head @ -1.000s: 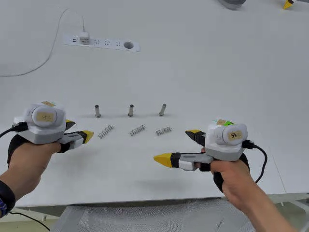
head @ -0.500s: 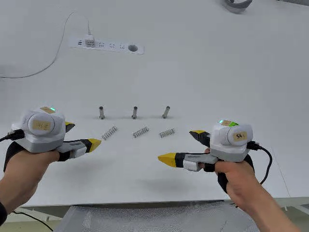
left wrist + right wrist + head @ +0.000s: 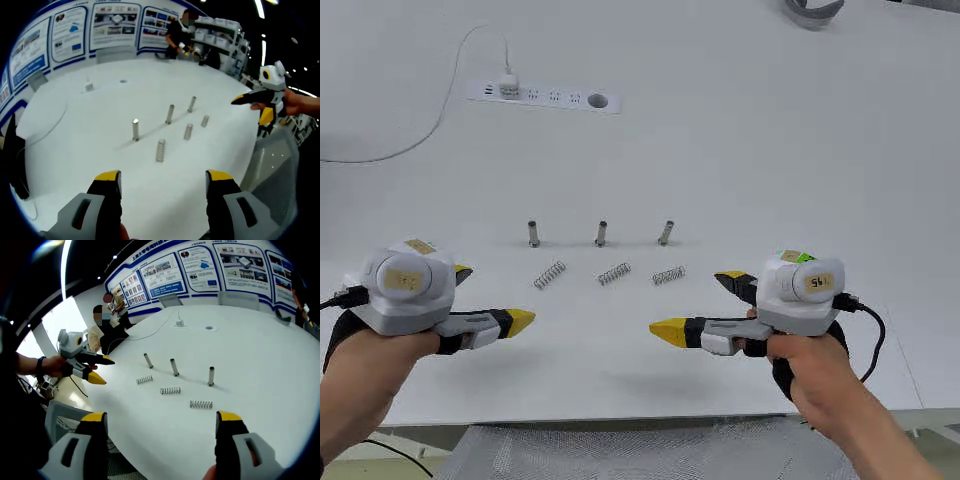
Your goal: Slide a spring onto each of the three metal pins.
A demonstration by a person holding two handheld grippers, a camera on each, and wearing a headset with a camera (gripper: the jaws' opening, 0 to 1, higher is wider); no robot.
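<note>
Three short metal pins (image 3: 533,233) (image 3: 601,233) (image 3: 666,232) stand upright in a row on the white table. One spring lies flat in front of each: (image 3: 550,274), (image 3: 614,273), (image 3: 668,275). My left gripper (image 3: 492,296) hovers open at the near left, a little short of the left spring. At the near right my right gripper (image 3: 696,304) is open and empty, just right of the right spring. From the left gripper (image 3: 164,175) the nearest spring (image 3: 160,150) and pin (image 3: 135,129) lie ahead. From the right gripper (image 3: 160,419) the springs (image 3: 170,390) and pins (image 3: 174,367) are ahead.
A white power strip (image 3: 545,95) with a plug and a cable (image 3: 420,120) lies at the back left. A grey object (image 3: 815,8) sits at the far edge. Metal mesh (image 3: 620,450) runs below the table's front edge. People stand behind the table (image 3: 107,315).
My left gripper has drawn back toward the near edge, away from the left spring. The right gripper, pins and springs have stayed where they were; the head view has shifted slightly.
</note>
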